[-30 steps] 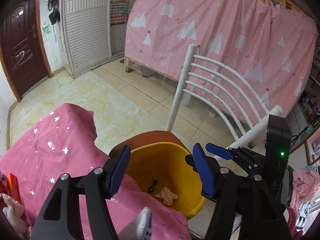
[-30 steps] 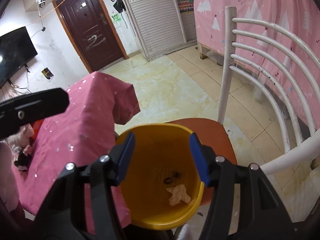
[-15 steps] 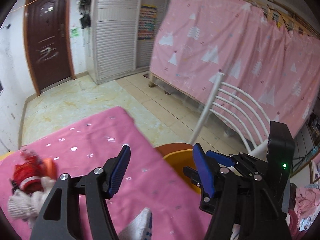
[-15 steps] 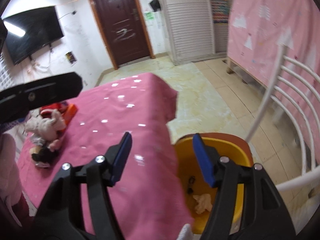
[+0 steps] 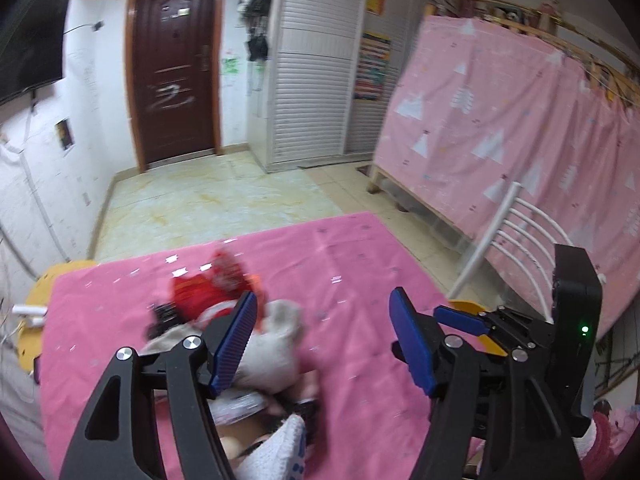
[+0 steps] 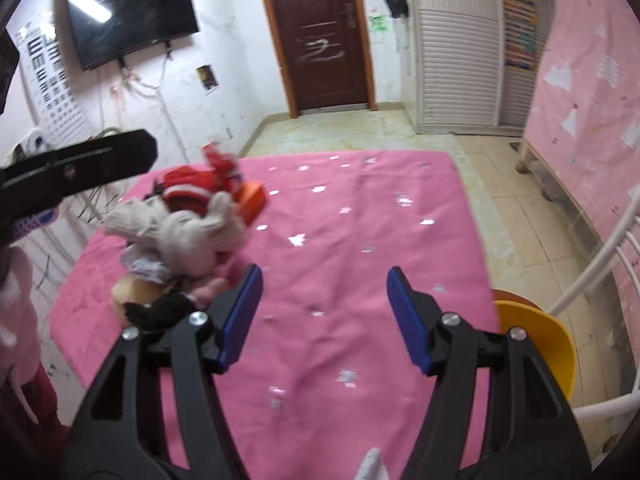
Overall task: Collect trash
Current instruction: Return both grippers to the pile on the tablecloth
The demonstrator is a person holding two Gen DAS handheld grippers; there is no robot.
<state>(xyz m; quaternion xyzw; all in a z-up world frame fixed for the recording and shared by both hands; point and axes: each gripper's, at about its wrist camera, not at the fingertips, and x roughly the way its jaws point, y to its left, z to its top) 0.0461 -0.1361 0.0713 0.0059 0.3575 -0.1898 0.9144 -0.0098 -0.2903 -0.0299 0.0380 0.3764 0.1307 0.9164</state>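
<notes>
A heap of trash lies on the pink star-print tablecloth (image 6: 360, 240): a crumpled white rag (image 6: 188, 236), a red wrapper (image 6: 192, 188), an orange box (image 6: 252, 200) and a black scrap (image 6: 160, 308). In the left wrist view the same heap (image 5: 276, 340) is blurred, just beyond the left finger. My left gripper (image 5: 323, 296) hangs above the cloth with its jaws opening and nothing between them. My right gripper (image 6: 325, 271) is open over bare cloth, to the right of the heap. The yellow bin (image 6: 536, 340) sits on the chair at the table's right edge.
A white chair back (image 6: 600, 272) rises beside the bin. A pink curtain (image 5: 520, 120) fills the right side, with a shuttered cabinet (image 5: 316, 80) and a dark door (image 6: 320, 32) at the back. A TV (image 6: 132, 8) hangs on the left wall. Tiled floor (image 5: 224, 196) lies beyond the table.
Both grippers swung left from over the yellow bin to over the table. The trash heap came into view, the bin slid to the right edge, and both pairs of jaws stand wider.
</notes>
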